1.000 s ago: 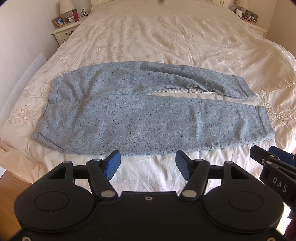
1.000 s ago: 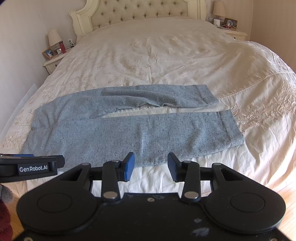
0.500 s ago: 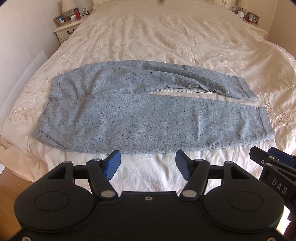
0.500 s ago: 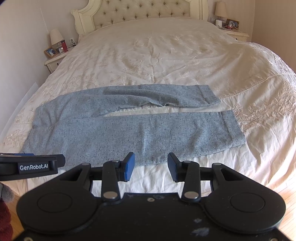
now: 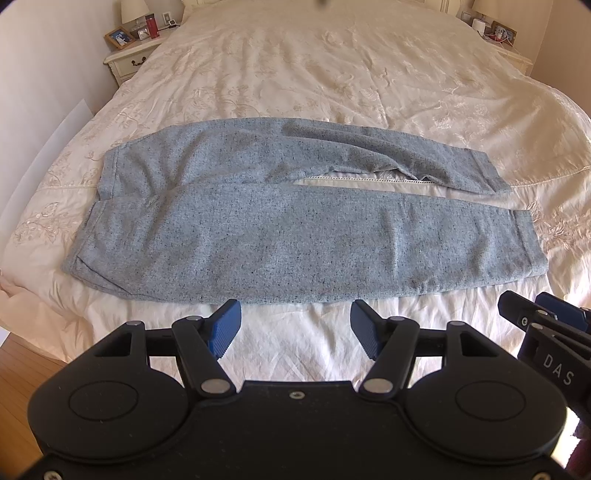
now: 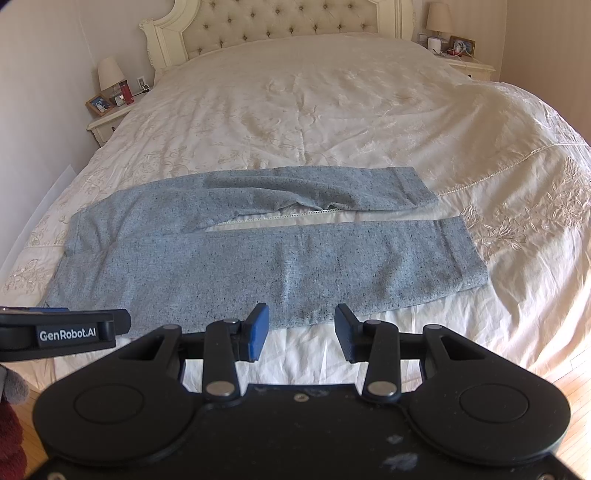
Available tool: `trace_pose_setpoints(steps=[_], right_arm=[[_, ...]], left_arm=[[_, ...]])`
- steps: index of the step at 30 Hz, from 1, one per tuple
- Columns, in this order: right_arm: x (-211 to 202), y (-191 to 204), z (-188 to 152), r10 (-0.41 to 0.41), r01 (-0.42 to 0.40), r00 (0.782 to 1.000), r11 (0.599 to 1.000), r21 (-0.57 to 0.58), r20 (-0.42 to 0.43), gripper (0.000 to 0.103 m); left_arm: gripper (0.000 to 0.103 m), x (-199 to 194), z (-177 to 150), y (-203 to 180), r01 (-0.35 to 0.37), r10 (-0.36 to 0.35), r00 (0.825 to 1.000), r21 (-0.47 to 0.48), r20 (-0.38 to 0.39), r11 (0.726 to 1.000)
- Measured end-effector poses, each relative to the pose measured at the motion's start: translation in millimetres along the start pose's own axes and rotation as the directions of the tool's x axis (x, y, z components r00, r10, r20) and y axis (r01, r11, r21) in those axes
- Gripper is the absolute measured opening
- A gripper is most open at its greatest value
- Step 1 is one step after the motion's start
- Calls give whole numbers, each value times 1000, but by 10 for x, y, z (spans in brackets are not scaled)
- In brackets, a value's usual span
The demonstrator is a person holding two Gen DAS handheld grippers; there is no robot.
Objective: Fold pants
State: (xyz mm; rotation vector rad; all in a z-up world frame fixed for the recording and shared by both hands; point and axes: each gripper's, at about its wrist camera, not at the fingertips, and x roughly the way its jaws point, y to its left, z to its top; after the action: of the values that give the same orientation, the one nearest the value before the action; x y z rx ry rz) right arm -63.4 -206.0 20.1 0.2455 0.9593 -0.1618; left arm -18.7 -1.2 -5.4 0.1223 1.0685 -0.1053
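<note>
Grey-blue speckled pants (image 5: 280, 236) lie flat across the foot of the bed (image 5: 332, 74), waistband at the left, both leg cuffs at the right. The far leg (image 6: 314, 188) is rumpled and angles away from the near leg (image 6: 295, 266), leaving a narrow gap of bedspread. My left gripper (image 5: 293, 325) is open just short of the near leg's front edge, with nothing between its blue pads. My right gripper (image 6: 301, 330) is open too, hovering over that same edge. Each gripper shows at the other view's side: the right gripper (image 5: 546, 332) and the left gripper (image 6: 62, 328).
The cream embroidered bedspread (image 6: 332, 110) covers the bed up to a tufted headboard (image 6: 277, 18). A nightstand (image 5: 129, 59) with a lamp, frames and a red bottle stands at the left; another nightstand (image 6: 465, 62) at the right. Wooden floor (image 6: 576, 380) lies below the bed's foot.
Both views have tipped slightly, so the pants sit a little higher and farther in frame. Both grippers stay open and the pants have not moved.
</note>
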Motion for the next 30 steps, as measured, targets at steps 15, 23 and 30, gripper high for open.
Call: trace_pose_setpoints(steps=[15,23,30], right_arm=[[78,-35,21,8,-8,1000,1000,8,-22,42],[356,-102,-96,33,-21,988,996,81,-149,42],[780,-189,-285,36,20,950,985,173,-312,42]], left_arm=[[67,40,-26,9,13,-13,1000,-11,-17,1000],[67,230,-112,137,46,-55,988,-66,-144,997],[67,559,-152,253,15,-34,962,-72,-272,997]])
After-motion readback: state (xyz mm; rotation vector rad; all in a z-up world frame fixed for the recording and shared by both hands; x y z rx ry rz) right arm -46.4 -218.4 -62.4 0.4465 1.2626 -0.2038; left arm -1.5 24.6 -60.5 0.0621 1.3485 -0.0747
